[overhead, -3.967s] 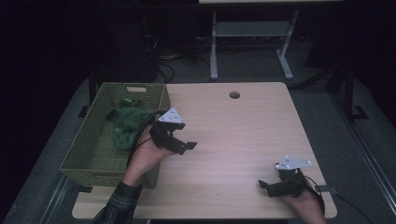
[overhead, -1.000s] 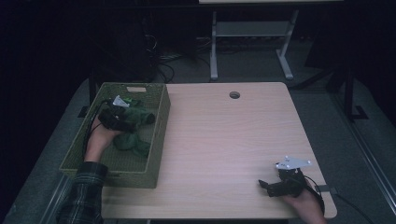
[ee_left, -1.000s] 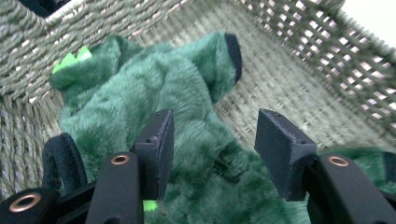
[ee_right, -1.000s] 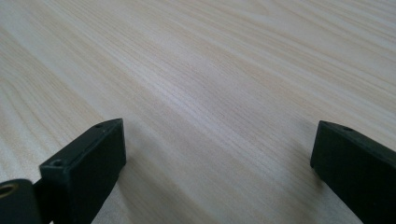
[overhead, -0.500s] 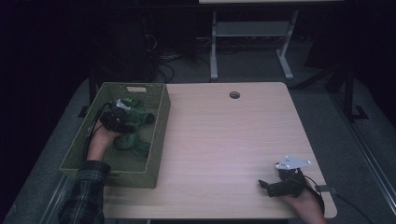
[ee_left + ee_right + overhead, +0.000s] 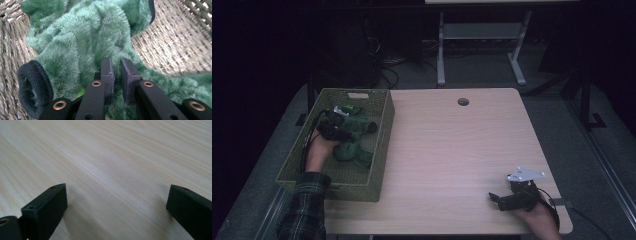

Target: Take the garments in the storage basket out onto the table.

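Observation:
A green fleece cloth (image 6: 358, 146) lies bunched in a woven green basket (image 6: 385, 131) at the table's left. My left gripper (image 6: 346, 131) reaches down into the basket onto the cloth. In the left gripper view its jaws (image 6: 117, 67) have just been closing and now pinch a fold of the furry cloth (image 6: 82, 37), with a dark-trimmed cuff (image 6: 32, 87) to the left. My right gripper (image 6: 493, 197) rests at the table's front right. Its jaws (image 6: 116, 195) stand wide open over bare wood with nothing between them.
The basket wall (image 6: 172, 42) stands close behind the cloth. The light wooden table (image 6: 452, 145) has a round cable hole (image 6: 463, 102) near its far edge. A metal stand (image 6: 482, 45) and cables lie on the dark floor beyond.
The left hand has gone from the table beside the basket's right wall into the basket and settled on the green cloth. The right gripper has stayed where it was.

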`<state>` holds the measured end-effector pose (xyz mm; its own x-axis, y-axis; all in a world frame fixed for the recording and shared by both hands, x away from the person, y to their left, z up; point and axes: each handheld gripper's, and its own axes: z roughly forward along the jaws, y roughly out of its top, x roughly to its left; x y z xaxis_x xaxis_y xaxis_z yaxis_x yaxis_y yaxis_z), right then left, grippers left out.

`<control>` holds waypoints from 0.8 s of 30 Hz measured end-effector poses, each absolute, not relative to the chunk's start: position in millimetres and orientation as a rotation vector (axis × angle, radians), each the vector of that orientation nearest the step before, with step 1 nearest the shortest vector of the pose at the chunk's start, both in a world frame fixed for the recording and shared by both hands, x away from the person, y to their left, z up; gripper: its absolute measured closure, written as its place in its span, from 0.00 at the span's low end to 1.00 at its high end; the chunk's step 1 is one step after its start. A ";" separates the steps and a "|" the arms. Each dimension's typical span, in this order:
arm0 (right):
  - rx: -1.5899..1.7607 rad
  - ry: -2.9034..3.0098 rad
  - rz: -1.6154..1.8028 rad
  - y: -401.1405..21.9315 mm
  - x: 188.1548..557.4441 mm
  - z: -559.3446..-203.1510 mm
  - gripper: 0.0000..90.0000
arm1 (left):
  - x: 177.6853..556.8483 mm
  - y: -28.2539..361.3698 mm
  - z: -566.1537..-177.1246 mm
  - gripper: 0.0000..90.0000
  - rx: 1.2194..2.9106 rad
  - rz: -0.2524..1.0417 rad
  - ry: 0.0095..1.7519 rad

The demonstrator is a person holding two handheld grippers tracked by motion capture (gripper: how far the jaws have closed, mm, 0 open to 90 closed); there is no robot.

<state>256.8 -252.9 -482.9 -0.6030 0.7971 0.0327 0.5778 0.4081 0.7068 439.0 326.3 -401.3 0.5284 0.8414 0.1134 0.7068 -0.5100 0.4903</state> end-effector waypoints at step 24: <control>1.192 2.359 1.000 -253.0 256.8 -482.9 0.03 | 415.1 351.0 -369.0 0.93 2.125 0.417 1.266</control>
<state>256.8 -253.0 -482.9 -0.6036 0.7967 0.0324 0.5771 0.4085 0.7072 415.1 351.0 -369.0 0.4898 0.8707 -0.0443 0.6739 -0.3459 0.6529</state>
